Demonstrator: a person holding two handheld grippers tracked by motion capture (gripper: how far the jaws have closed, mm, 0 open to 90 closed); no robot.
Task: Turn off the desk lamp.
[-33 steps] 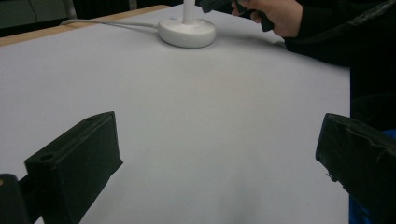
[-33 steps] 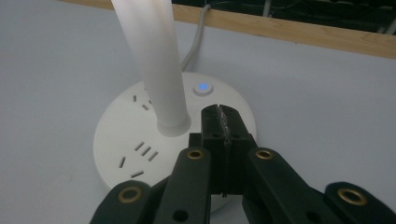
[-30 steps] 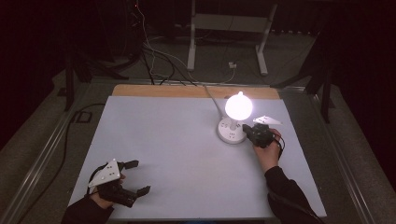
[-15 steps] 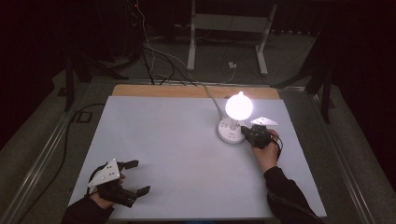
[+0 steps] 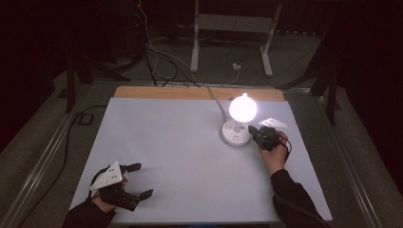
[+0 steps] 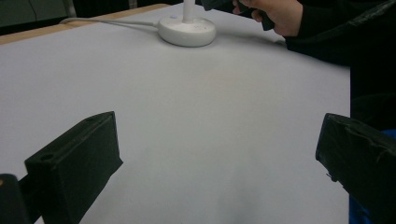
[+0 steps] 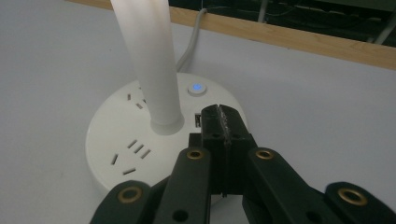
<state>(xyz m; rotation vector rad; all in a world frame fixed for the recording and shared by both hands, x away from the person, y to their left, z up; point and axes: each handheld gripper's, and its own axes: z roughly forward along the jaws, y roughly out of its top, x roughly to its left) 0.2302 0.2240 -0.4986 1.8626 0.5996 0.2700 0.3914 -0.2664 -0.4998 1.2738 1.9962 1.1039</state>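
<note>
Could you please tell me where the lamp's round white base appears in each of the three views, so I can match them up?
High view: the lamp base sits right of centre, beside the right tool.
Left gripper view: base at top centre, far across the table.
Right gripper view: base at lower centre-left, under the shut tool.
Shared landmark: the table's wooden far edge.

Lamp top cropped; socket labels prob. unreadable.

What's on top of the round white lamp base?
On the lamp base stand a white stem, a glowing blue button and several socket slots. The right tongs, shut, hover over its near edge and hide part of it.
</note>
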